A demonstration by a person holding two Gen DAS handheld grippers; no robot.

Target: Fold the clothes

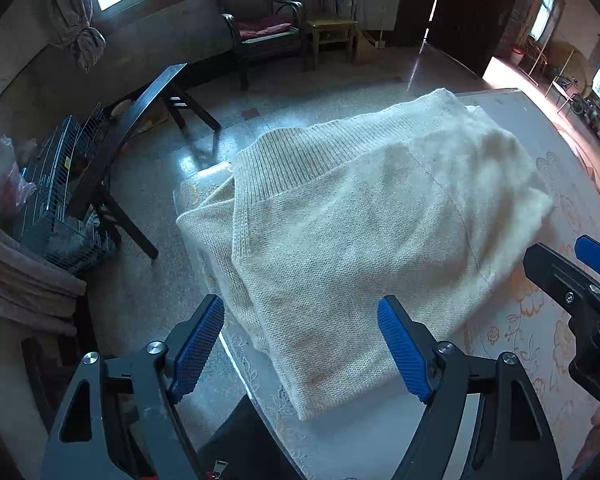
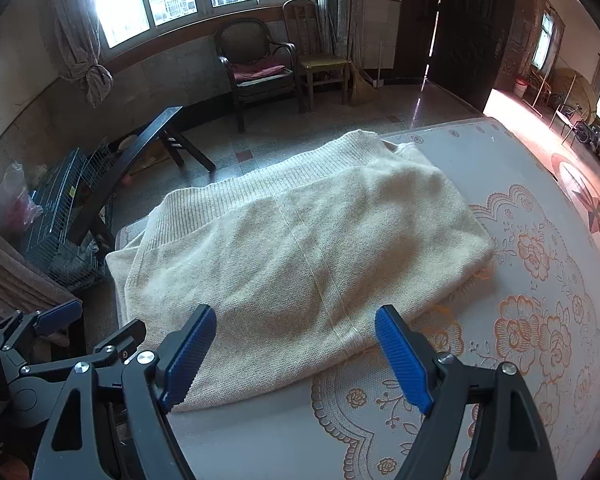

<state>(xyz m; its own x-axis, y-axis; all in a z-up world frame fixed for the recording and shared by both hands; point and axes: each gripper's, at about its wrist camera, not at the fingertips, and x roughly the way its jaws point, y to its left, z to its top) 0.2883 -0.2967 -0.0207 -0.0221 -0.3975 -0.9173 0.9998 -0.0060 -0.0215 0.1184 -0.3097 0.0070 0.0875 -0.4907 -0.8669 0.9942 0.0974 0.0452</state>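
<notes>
A cream knitted sweater (image 1: 352, 232) lies folded into a thick rectangle on the table, its ribbed hem turned toward the far edge; it also shows in the right wrist view (image 2: 300, 256). My left gripper (image 1: 300, 344) is open and empty, just above the sweater's near left corner. My right gripper (image 2: 296, 348) is open and empty, hovering over the sweater's near edge. The right gripper shows at the right edge of the left wrist view (image 1: 580, 280), and the left gripper at the lower left of the right wrist view (image 2: 60, 340).
The table (image 2: 540, 320) has a floral lace cover under glass; its left edge runs close to the sweater. A dark wooden bench (image 2: 140, 152), a wire cage (image 2: 64, 216) and a pink bag stand on the floor at left. Two chairs (image 2: 260, 68) stand by the windows.
</notes>
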